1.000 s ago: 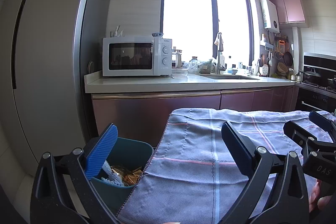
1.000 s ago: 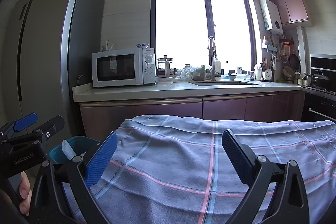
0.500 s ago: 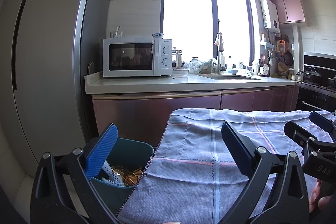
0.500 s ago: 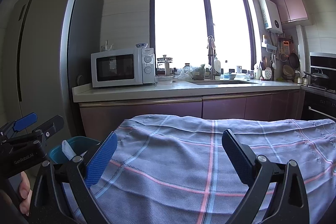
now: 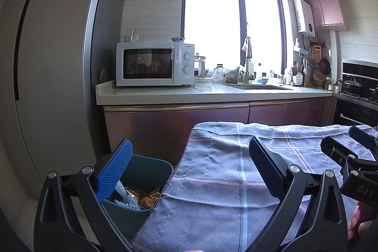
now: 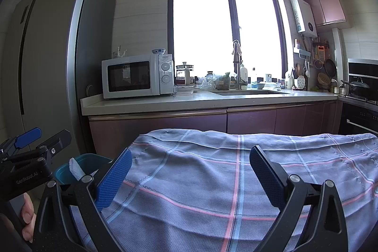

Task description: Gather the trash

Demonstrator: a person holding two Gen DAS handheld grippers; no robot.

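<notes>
A teal trash bin (image 5: 151, 171) stands at the left edge of a table covered by a blue checked cloth (image 5: 236, 169). It holds golden wrappers (image 5: 141, 197) and white foam netting (image 5: 122, 193). The bin also shows in the right wrist view (image 6: 70, 169) with the white netting (image 6: 75, 168) sticking up. My left gripper (image 5: 189, 169) is open and empty, with its left finger over the bin. My right gripper (image 6: 189, 178) is open and empty above the cloth (image 6: 212, 181). No loose trash shows on the cloth.
A kitchen counter (image 5: 189, 94) with a white microwave (image 5: 153, 64), a sink and a faucet runs behind the table. A tall grey fridge (image 5: 59, 63) stands at the left. A stove with pots (image 5: 354, 84) is at the right.
</notes>
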